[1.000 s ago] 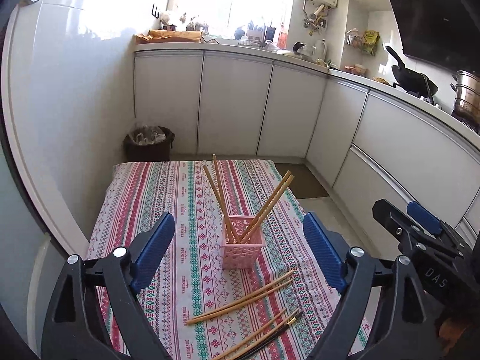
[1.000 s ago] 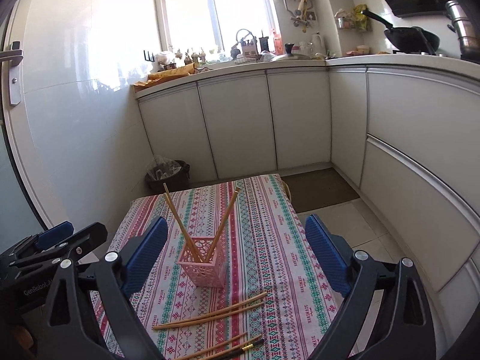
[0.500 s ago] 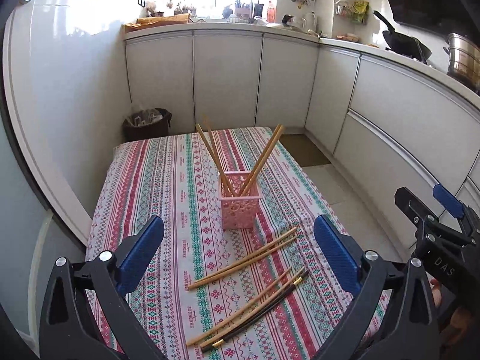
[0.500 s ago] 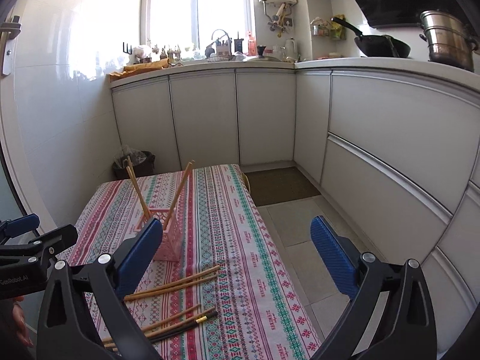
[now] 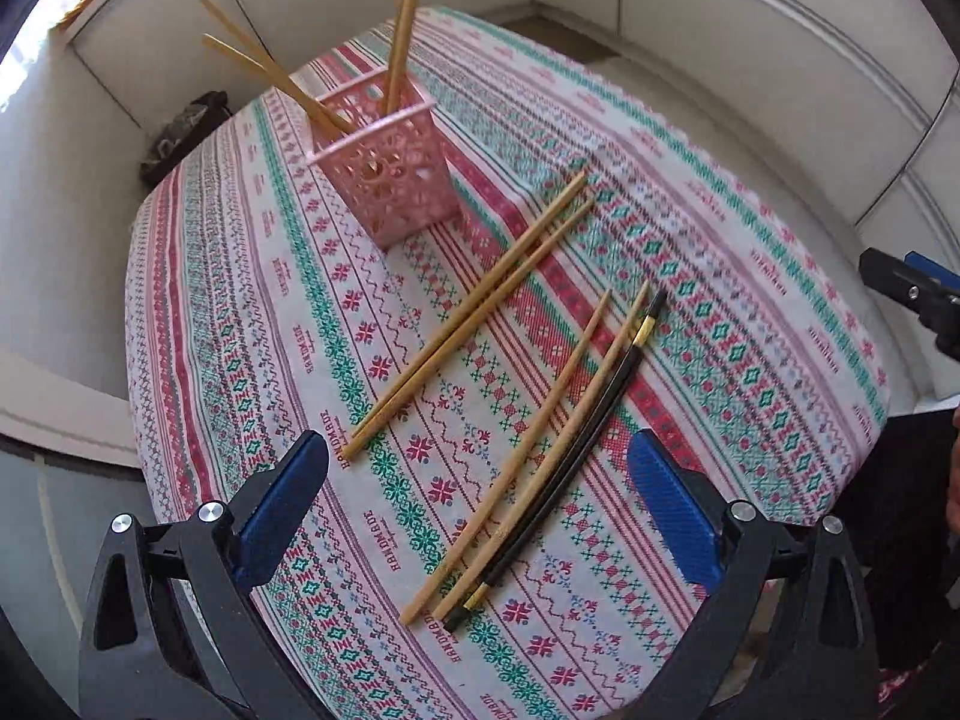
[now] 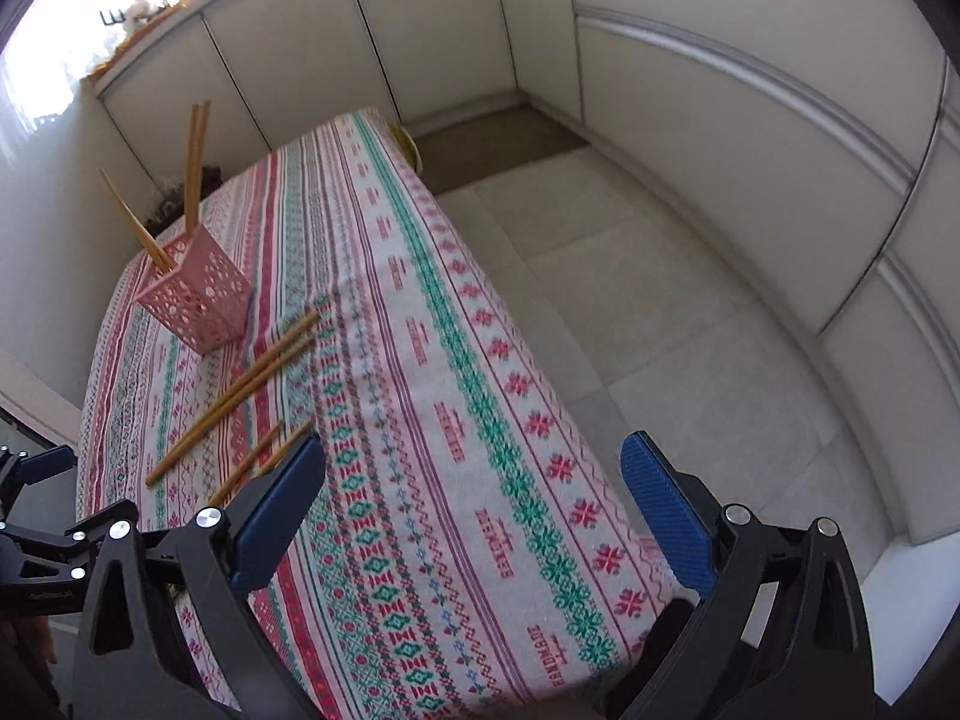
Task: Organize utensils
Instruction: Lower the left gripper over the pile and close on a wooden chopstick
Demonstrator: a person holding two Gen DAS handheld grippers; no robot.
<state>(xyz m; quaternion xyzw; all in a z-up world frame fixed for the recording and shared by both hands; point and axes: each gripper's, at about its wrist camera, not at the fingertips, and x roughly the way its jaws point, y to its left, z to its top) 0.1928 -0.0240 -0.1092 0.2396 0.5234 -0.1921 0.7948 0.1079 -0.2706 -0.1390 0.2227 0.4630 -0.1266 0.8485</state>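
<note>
Patterned cloth (image 5: pixel 690 252) covers the counter; our right view loses its near-left part behind our gripper. Only our left view shows the black chopsticks (image 5: pixel 576 444) beside loose wooden chopsticks (image 5: pixel 474 312), near the pink basket (image 5: pixel 390 180). Left gripper (image 5: pixel 477 504) jaws have just spread wide, empty; right gripper (image 6: pixel 474 498) likewise apart.

I note a pink perforated holder (image 5: pixel 390 174), tan chopsticks (image 5: pixel 474 312), one black pair (image 5: pixel 576 450) banded gold, and a red-green-white patterned tablecloth (image 5: pixel 750 324).
</note>
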